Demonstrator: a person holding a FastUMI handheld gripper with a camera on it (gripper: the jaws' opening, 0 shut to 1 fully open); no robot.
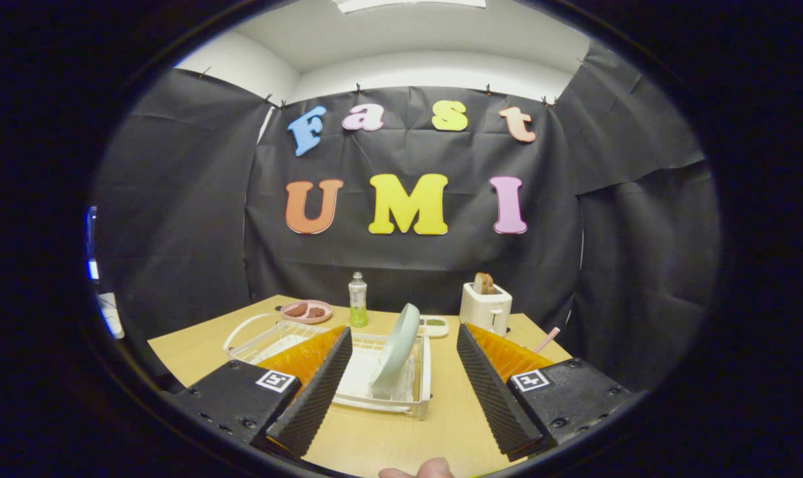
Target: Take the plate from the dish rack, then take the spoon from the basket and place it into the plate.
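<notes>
A pale green plate (396,352) stands on edge, leaning, in the white dish rack (425,382) on the wooden table. My gripper (403,329) is open and holds nothing. The rack and plate lie between and just ahead of its fingers, apart from them. A white wire basket (258,332) with a looped handle sits left of the rack, partly hidden behind the left finger (318,378). What it holds cannot be made out. A thin pink striped handle (547,339) pokes up behind the right finger (491,382).
Beyond the rack stand a pink dish with brown food (306,311), a clear bottle of green liquid (357,300), a small dish of something green (434,324) and a white toaster with bread (485,307). A person's fingertip (418,470) shows below the fingers.
</notes>
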